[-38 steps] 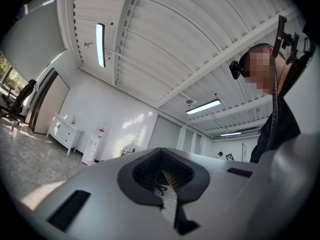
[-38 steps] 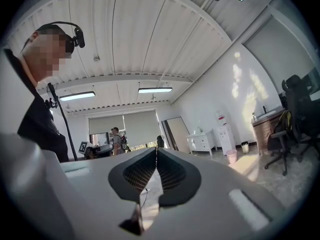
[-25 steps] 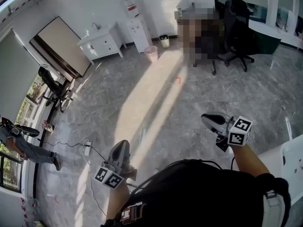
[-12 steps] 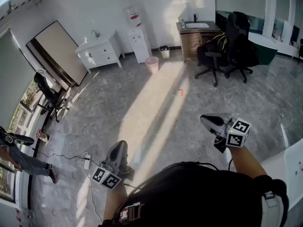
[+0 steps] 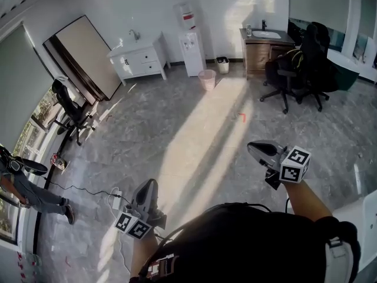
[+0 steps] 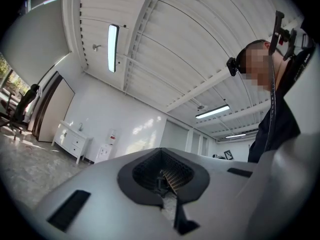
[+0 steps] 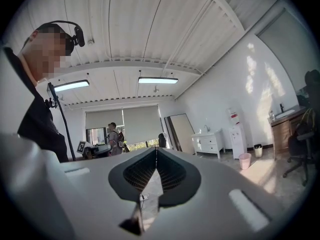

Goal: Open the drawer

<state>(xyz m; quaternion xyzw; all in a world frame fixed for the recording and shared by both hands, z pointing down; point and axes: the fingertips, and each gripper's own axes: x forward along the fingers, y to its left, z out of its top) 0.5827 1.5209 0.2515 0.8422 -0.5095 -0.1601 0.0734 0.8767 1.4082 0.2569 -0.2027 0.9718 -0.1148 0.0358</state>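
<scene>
Cabinet (image 5: pixel 140 59) far across room: drawer fronts and handles too small to tell, whether any drawer is ajar unclear. Person (image 5: pixel 35 193) partly cut by left edge. White worktop (image 5: pixel 368 214) at lower right cut off by frame, nothing on it readable. Wearer's torso (image 5: pixel 253 243) hides near ends of both forearms and floor beneath. Wooden unit (image 5: pixel 259 47) partly hidden behind chairs (image 5: pixel 300 66). Figures by window (image 7: pixel 114 134) too small to tell. Dark chair (image 7: pixel 302 136) cut by right rim.
</scene>
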